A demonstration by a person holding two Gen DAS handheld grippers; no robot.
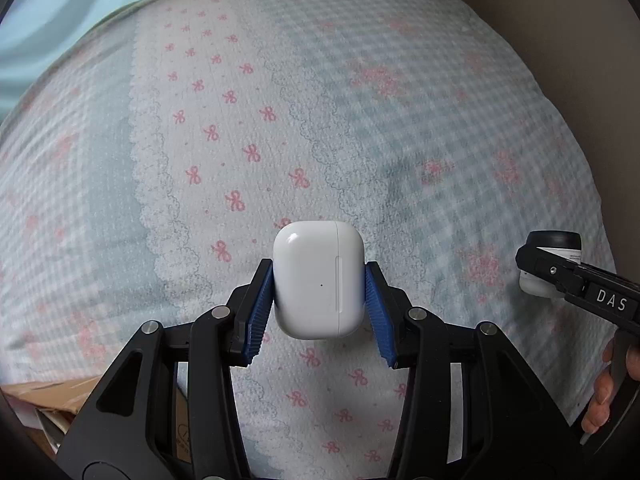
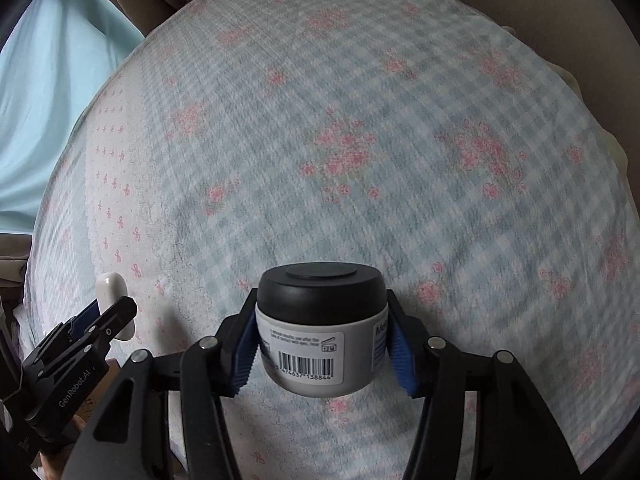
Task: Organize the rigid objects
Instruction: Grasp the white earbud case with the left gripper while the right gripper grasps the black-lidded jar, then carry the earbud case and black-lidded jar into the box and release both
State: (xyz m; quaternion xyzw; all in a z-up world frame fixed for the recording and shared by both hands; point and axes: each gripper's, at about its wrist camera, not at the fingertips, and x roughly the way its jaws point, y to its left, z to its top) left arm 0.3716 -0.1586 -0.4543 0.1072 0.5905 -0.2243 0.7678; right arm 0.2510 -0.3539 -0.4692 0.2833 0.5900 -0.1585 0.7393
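My left gripper (image 1: 319, 278) is shut on a white earbud case (image 1: 318, 278) and holds it above the patterned bedsheet (image 1: 240, 120). My right gripper (image 2: 322, 322) is shut on a white cream jar (image 2: 320, 336) with a black lid and a barcode label. In the left wrist view the right gripper (image 1: 532, 268) shows at the right edge with the jar (image 1: 554, 242) in it. In the right wrist view the left gripper (image 2: 114, 312) shows at the lower left with the case (image 2: 112, 286) in it.
The bed is covered by a blue checked sheet with pink bows and flowers (image 2: 400, 160). A light blue curtain (image 1: 48, 20) hangs at the far left. A beige surface (image 1: 560, 40) lies beyond the bed at the right. Cardboard (image 1: 48, 396) sits at the lower left.
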